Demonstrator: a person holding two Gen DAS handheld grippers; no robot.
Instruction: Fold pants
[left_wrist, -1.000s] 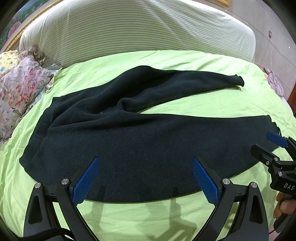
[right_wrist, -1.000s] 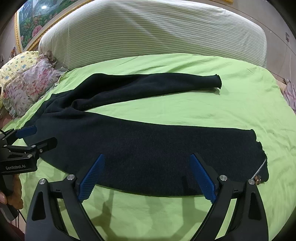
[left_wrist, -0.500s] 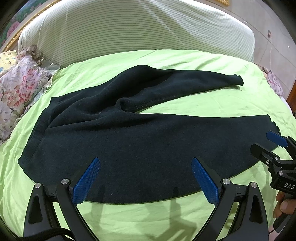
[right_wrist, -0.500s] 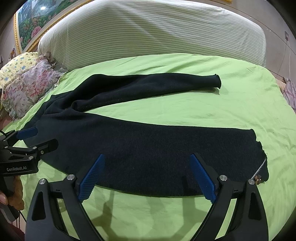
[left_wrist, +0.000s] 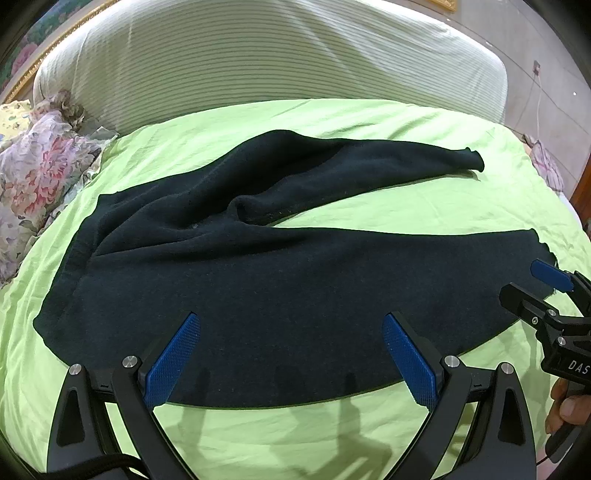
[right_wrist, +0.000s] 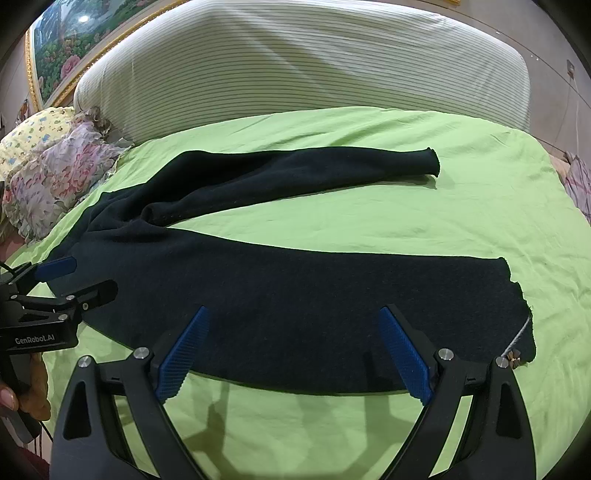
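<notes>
Left tool (left_wrist: 291, 354) hovers released over the pants (left_wrist: 258, 280) near the waist; right tool (right_wrist: 295, 350) hovers released by the near leg; pants lie spread on the bed (right_wrist: 480, 221).

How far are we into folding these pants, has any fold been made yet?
Done: the dark pants are laid out on the green sheet, legs splayed apart, no fold visible. In hand: nothing; the left gripper and right gripper both hover open above the near leg's edge, fingers apart and empty. Left: every fold, probably starting with bringing one leg onto the other.
</notes>
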